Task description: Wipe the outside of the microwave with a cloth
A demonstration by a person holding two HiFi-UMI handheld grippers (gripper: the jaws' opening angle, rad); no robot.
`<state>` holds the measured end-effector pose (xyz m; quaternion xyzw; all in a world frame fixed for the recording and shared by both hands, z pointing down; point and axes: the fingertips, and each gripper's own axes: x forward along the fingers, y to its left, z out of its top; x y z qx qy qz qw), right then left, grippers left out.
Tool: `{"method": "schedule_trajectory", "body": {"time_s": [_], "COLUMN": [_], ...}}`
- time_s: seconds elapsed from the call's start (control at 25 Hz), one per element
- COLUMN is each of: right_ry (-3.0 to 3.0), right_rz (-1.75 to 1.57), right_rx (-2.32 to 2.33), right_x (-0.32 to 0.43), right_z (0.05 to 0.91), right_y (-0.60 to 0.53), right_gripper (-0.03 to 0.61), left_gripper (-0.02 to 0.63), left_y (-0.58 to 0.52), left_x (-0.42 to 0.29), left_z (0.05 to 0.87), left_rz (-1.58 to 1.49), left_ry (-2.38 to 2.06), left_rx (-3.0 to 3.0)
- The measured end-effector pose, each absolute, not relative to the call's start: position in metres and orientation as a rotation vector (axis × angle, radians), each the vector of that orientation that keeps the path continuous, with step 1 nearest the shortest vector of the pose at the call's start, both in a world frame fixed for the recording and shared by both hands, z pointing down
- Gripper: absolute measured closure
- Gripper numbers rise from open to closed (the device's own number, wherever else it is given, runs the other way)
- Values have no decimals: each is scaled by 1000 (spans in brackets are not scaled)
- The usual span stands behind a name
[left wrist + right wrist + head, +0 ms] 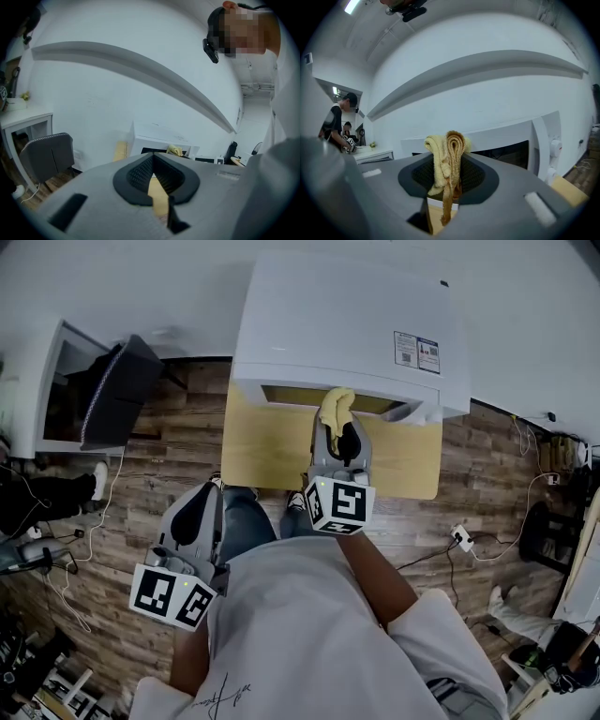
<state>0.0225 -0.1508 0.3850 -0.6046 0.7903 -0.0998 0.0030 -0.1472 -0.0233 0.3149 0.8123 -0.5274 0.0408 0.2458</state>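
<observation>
- Head view: the white microwave (347, 315) sits at the back of a light wooden table (272, 446), its front facing me. I hold my right gripper (339, 423) out over the table, and the yellow cloth (336, 407) bunched at its tip is at the microwave's front face. I cannot tell whether it touches. My left gripper (199, 512) hangs low by my side over the plank floor (141, 493), well away from the table. I judge the wiping needs only one tool, so I keep this one out of the way.
- Left gripper view: my left gripper (153, 157) has its jaws drawn together at the tips with nothing between them. Past them I see the microwave (159, 138) well off, the cloth (175, 150) at its front, and a grey chair (47, 154) to the side.
- Right gripper view: my right gripper (449, 143) is clamped on the cloth (447, 159). The cloth is folded into a thick wad that stands proud of the tips, with a loose end trailing down. I judge that fabric, not plastic, would then meet the casing. The microwave (506, 136) fills the view just ahead, its dark door window to the right.
</observation>
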Motion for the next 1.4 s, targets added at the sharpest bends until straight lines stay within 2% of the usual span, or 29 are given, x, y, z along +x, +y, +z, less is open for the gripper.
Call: {"method": "schedule_trajectory", "body": {"time_s": [0.84,1.08,1.24,1.4], "right_ry": [2727,2785,2789,2743], "right_rz": [-318,-326,-317,-318], "right_rx": [-1551,-1416,-1355,-1413], "right_x": [-100,-136,-136,-104], "right_z": [393,387,374,368], "right_y": [-154,-152,-143,-137], "right_gripper": [456,456,456,457], "left_gripper": [623,623,623,623], "left_y": [-19,-18,-20,-23], "left_x": [-177,-179,-174,-159], "left_z": [314,311,308,305], "left_rz": [132,221,238,244], "left_ry": [-1515,-1554,-1545,-1513], "left_rx": [2159,2191,2216,2260]}}
